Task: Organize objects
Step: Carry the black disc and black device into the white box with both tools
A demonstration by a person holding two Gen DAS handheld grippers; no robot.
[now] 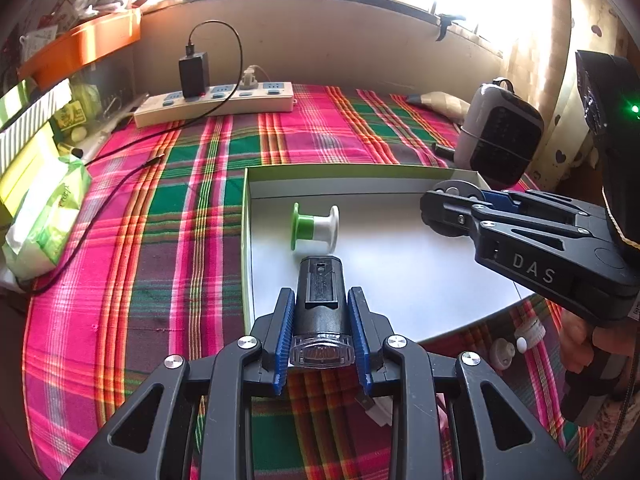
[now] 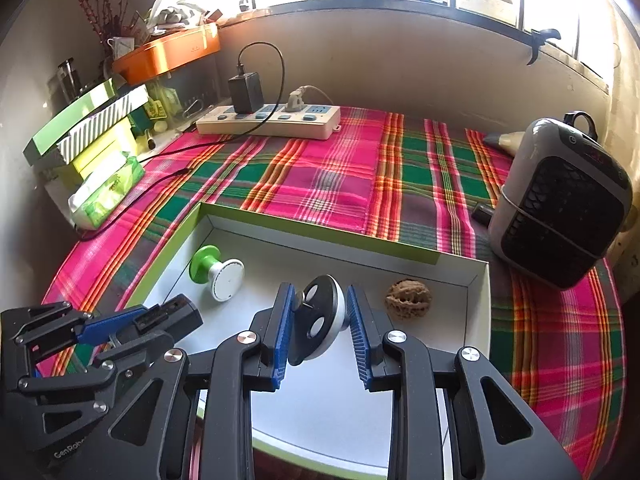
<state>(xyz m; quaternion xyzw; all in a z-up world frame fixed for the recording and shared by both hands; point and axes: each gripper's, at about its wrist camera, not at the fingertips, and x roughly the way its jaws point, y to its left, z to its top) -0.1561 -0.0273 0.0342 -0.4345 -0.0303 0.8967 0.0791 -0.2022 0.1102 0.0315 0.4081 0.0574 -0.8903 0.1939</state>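
Note:
My left gripper [image 1: 322, 300] is shut on a black bike light [image 1: 320, 304] with a clear lens, held over the near left part of a shallow white box [image 1: 400, 264] with green walls. It also shows in the right wrist view [image 2: 132, 322]. My right gripper [image 2: 320, 300] is shut on a round black-and-white disc [image 2: 320, 316] over the box [image 2: 440, 328]; it shows in the left wrist view [image 1: 444, 210]. A green-and-white spool [image 1: 314, 226] lies in the box, also in the right wrist view [image 2: 216, 272]. A walnut [image 2: 408, 298] lies in the box at right.
A plaid cloth [image 1: 160, 240] covers the table. A power strip [image 1: 216, 104] with a black charger stands at the back. A grey fan heater [image 2: 560, 204] stands right of the box. Tissue pack [image 1: 48, 220] and stacked boxes sit left. Small white caps [image 1: 528, 336] lie near my right hand.

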